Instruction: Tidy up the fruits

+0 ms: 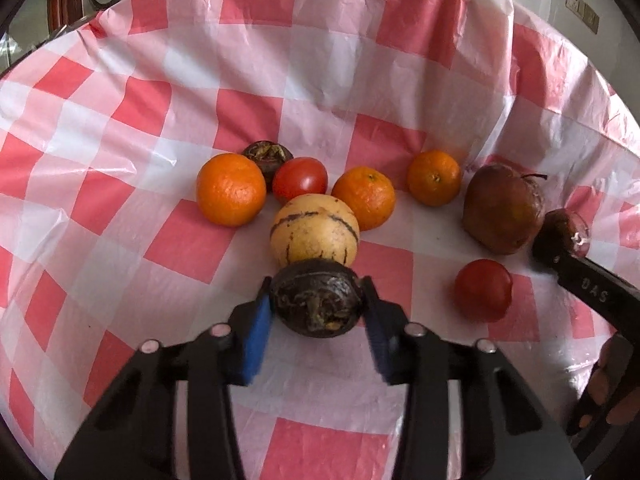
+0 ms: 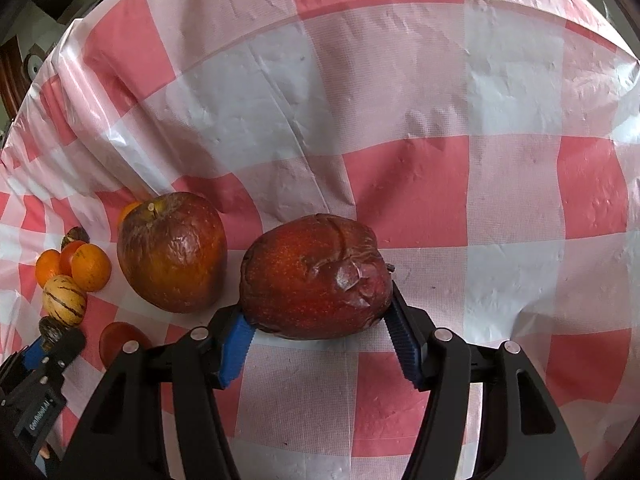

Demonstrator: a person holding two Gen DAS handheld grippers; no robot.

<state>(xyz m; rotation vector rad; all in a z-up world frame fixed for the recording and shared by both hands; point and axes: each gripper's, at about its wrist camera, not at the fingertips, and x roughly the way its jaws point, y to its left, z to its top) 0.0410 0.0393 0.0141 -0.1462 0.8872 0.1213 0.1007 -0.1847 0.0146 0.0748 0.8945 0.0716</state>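
My left gripper (image 1: 316, 292) is shut on a dark mangosteen (image 1: 318, 304), its blue pads pressing both sides, just in front of a yellow striped fruit (image 1: 315, 229). Behind that fruit lie three oranges (image 1: 231, 189), a tomato (image 1: 300, 179) and a second mangosteen (image 1: 267, 154). In the right wrist view my right gripper (image 2: 316, 312) is shut on a wrinkled red apple (image 2: 316, 276) that rests on the cloth. A brownish wrinkled apple (image 2: 172, 252) stands just left of it. My left gripper (image 2: 52, 344) shows at the lower left there.
A red and white checked plastic tablecloth (image 1: 120, 120) covers the table. A second tomato (image 1: 483, 290) lies alone between the two grippers. A person's fingers (image 1: 604, 384) hold the right gripper's handle at the lower right. The cloth rises in folds at the far edge.
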